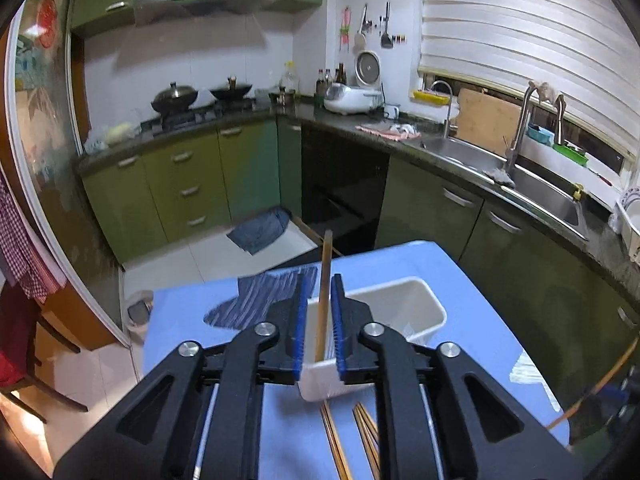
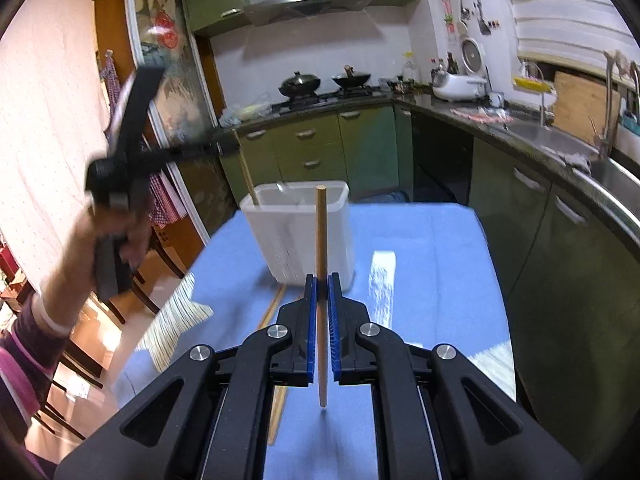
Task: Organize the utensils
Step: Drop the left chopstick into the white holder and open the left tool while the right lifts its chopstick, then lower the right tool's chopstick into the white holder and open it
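A white bin (image 1: 436, 312) stands on the blue table (image 1: 472, 280). My left gripper (image 1: 320, 280) hovers over the bin's near end. Its blue pads are apart, and a wooden chopstick (image 1: 325, 264) stands between them without being pressed, its lower end inside the bin. In the right wrist view, the left gripper (image 2: 224, 147) is blurred above the bin (image 2: 288, 240). My right gripper (image 2: 322, 286) is shut on another chopstick (image 2: 320, 232) and holds it upright in front of the bin. Several loose chopsticks (image 1: 336, 440) lie on the table before the bin.
A striped cloth (image 1: 260, 296) lies on the table's left part, and pale patches (image 2: 382, 280) lie to the right. A person's hand (image 2: 116, 236) holds the left gripper. Green cabinets and a sink counter (image 1: 540, 196) run along the right. Dark chairs (image 2: 100, 356) stand on the left.
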`<action>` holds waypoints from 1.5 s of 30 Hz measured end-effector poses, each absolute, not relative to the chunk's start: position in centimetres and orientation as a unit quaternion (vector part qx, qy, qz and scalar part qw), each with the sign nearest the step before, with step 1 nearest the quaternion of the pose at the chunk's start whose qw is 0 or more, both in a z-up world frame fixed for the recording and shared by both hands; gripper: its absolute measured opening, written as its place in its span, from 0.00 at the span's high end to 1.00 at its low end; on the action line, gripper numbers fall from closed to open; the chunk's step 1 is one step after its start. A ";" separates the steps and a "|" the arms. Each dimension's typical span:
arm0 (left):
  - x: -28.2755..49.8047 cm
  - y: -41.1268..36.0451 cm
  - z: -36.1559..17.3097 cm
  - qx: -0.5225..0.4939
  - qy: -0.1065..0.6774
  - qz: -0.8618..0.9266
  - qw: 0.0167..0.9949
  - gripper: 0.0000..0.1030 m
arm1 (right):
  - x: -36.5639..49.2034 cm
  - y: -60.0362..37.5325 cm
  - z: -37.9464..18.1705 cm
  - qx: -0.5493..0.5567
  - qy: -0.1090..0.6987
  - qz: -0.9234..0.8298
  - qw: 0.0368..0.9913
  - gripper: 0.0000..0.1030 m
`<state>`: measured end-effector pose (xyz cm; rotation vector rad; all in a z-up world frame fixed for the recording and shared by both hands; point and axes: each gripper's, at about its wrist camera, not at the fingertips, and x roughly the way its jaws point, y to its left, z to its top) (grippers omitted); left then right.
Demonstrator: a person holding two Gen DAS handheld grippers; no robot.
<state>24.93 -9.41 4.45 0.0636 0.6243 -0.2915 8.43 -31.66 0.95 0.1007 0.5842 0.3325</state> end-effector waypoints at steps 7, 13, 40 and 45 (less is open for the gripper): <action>21.3 -7.5 5.8 0.024 0.285 -0.158 0.945 0.76 | 11.9 -30.5 8.8 0.069 0.202 0.164 0.963 0.94; 18.7 -6.7 6.5 0.030 0.278 -0.161 0.947 0.76 | 17.9 -29.3 11.9 0.089 0.167 0.128 0.974 0.94; 20.7 -8.2 -8.7 0.026 0.478 -0.161 0.863 0.74 | 15.3 -31.0 0.2 0.051 0.271 0.104 0.956 0.73; 22.4 -9.0 -12.0 0.027 0.526 -0.145 0.838 0.79 | 14.8 -32.2 -5.7 0.049 0.335 0.093 0.936 0.71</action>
